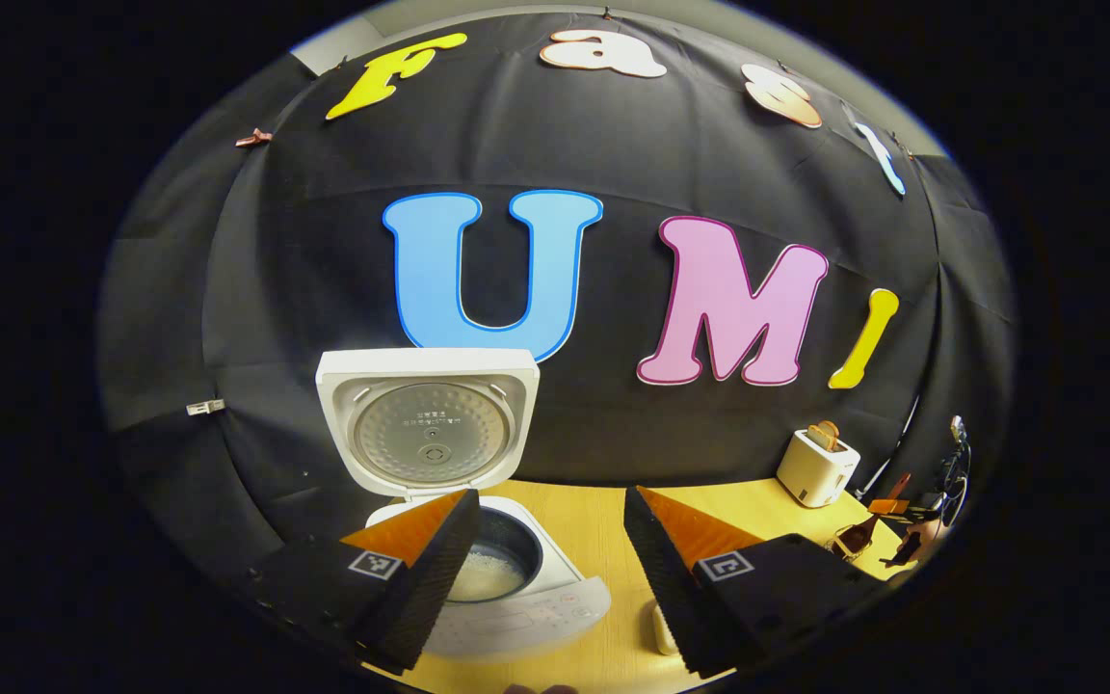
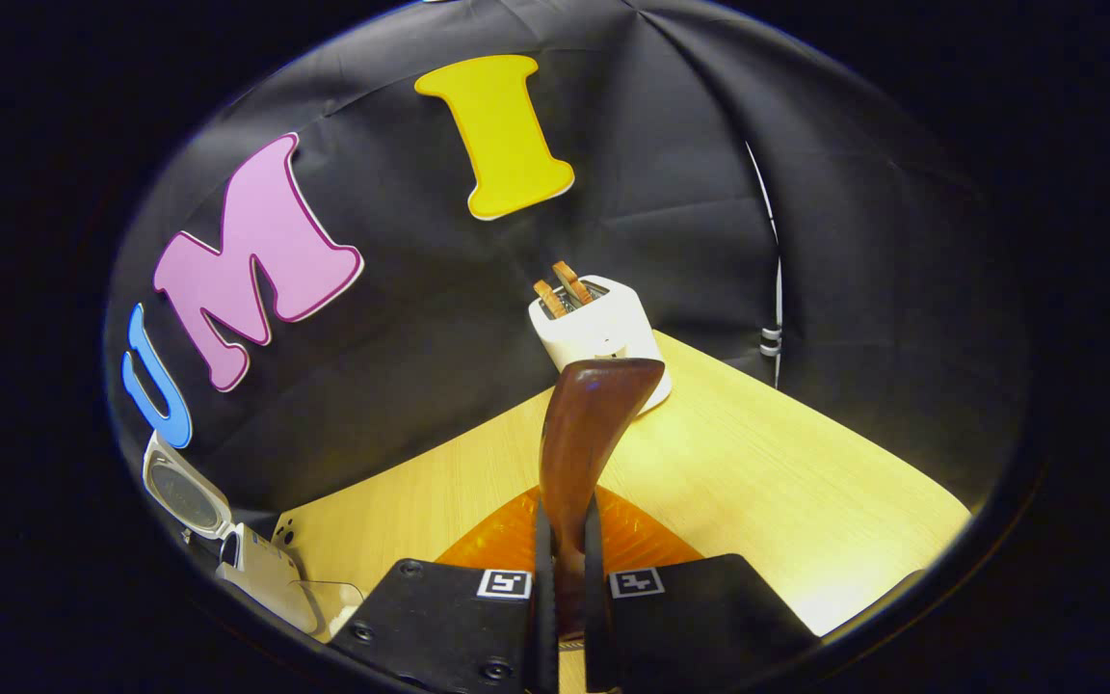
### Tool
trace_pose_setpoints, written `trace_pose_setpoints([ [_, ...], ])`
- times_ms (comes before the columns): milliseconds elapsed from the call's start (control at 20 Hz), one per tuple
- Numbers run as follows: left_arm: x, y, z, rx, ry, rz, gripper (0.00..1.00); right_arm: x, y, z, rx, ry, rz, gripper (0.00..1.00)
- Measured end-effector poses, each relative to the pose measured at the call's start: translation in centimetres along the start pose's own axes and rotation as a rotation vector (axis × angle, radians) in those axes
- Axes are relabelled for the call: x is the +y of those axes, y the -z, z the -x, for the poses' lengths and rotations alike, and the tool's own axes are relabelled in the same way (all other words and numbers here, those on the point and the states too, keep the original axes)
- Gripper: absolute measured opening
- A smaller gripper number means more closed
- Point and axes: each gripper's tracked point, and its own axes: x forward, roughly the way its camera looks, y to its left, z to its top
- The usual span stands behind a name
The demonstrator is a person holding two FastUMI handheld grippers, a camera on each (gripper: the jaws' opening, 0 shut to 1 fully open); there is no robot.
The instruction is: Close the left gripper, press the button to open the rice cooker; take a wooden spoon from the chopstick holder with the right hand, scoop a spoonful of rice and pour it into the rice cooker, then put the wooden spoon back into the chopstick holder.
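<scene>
Between right tongs [image 2: 565, 540], a pinched wooden spoon [image 2: 586, 424]; before spread left tongs [image 1: 547, 540], open rice cooker [image 1: 478, 549].

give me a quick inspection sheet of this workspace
Surface: light wooden table, bare in front of the right tool.
Job's things: rice cooker with its lid up, and something pale inside the pot; wooden spoon held upright in the right tool.
Clutter: white toaster with two slices of toast standing in it; a small white object beside the cooker, too hidden to name.
Grippers: left tool open, in front of the cooker; right tool shut on the spoon's handle.
Cables: a thin white cable down the cloth wall.
Surroundings: black cloth wall.
</scene>
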Motion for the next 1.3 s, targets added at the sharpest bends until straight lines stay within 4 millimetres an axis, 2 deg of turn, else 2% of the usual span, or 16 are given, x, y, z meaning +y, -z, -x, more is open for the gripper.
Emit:
trace_pose_setpoints([
  [200, 0.3, -0.3, 0.4, -0.005, -0.003, 0.004, 0.95, -0.6, 2.2, -0.9, 0.077, 0.032, -0.001, 0.15],
  [350, 0.8, -0.7, 0.4, -0.017, -0.009, 0.006, 0.95, -0.6, 1.6, -0.6, 0.069, 0.031, -0.027, 0.23],
  [400, 0.9, -0.9, 0.4, -0.021, -0.01, 0.01, 0.95, -0.8, 1.7, -0.5, 0.071, 0.038, -0.03, 0.29],
  [450, 1.0, -1.0, 0.4, -0.024, -0.01, 0.013, 0.95, -0.9, 1.6, -0.3, 0.072, 0.039, -0.035, 0.54],
  [500, 1.0, -1.1, 0.4, -0.028, -0.008, 0.015, 0.95, -1.1, 1.5, -0.2, 0.072, 0.041, -0.036, 0.31],
  [550, 0.9, -1.2, 0.3, -0.029, -0.006, 0.016, 0.95, -1.3, 1.4, 0.2, 0.07, 0.045, -0.032, 0.44],
  [600, 0.8, -1.3, 0.3, -0.033, -0.001, 0.018, 0.95, -1.5, 1.4, 0.5, 0.071, 0.05, -0.032, 0.62],
  [700, 0.6, -1.7, 0.2, -0.041, 0.009, 0.023, 0.95, -1.8, 1.3, 1.6, 0.068, 0.054, -0.045, 0.7],
  [750, 0.5, -2.0, 0.0, -0.048, 0.012, 0.025, 0.95, -1.7, 1.2, 2.4, 0.063, 0.052, -0.046, 0.78],
  [800, 0.5, -2.5, -0.1, -0.057, 0.015, 0.028, 0.95, -1.8, 1.0, 3.4, 0.056, 0.053, -0.034, 0.8],
  [1000, 1.2, -5.6, -1.9, -0.103, 0.02, 0.022, 0.95, -2.6, -1.5, 7.1, -0.033, 0.064, 0.066, 0.84],
  [1050, 1.6, -6.5, -2.6, -0.113, 0.012, 0.013, 0.95, -2.4, -2.0, 8.1, -0.049, 0.06, 0.092, 0.91],
  [1150, 3.3, -8.6, -4.1, -0.147, -0.026, -0.003, 0.95, -1.9, -2.7, 10.0, -0.072, 0.047, 0.144, 0.96],
  [1300, 6.2, -12.8, -6.6, -0.224, -0.096, -0.028, 0.95, -0.5, -3.7, 12.5, -0.109, 0.02, 0.207, 0.96],
])
